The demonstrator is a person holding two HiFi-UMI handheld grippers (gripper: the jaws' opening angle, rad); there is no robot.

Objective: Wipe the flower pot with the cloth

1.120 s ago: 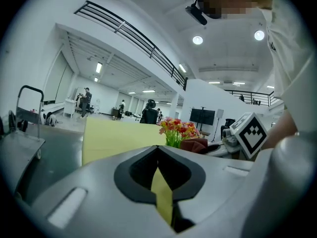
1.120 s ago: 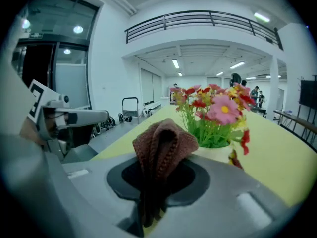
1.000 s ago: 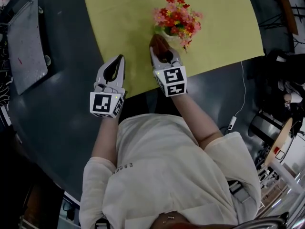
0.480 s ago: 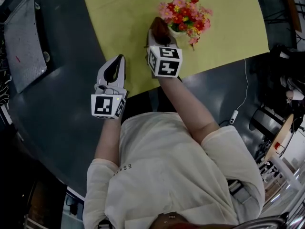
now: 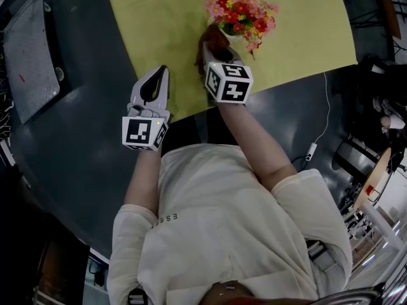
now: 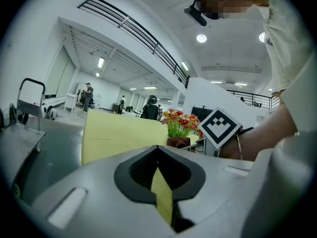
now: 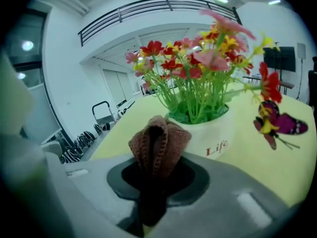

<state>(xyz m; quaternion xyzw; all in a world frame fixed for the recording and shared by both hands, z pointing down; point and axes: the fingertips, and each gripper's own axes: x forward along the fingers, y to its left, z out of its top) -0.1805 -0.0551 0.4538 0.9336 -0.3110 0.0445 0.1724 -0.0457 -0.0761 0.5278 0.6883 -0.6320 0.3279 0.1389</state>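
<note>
One cloth (image 7: 159, 142): brown, clamped in right gripper (image 7: 154, 172), bunched forward as wiping pad.
Flower pot (image 7: 214, 133): upper centre, on yellow mat (image 5: 159, 18), just beyond cloth.
Left gripper (image 5: 154, 81): jaws together, empty, parked clear.

Quick headcount from my remote seat:

- I see two grippers: left gripper (image 5: 159, 75) and right gripper (image 5: 215, 51).
- One white flower pot (image 7: 213, 133), with one bunch of flowers (image 5: 241, 8) in it.
- One brown cloth (image 7: 158, 143).
- One butterfly decoration (image 7: 277, 125), far as I can tell.
- One yellow mat (image 5: 165, 18).
- One grey tray (image 5: 28, 49).
- One white cable (image 5: 318, 132).
- One dark table (image 5: 95, 164) under it all.
</note>
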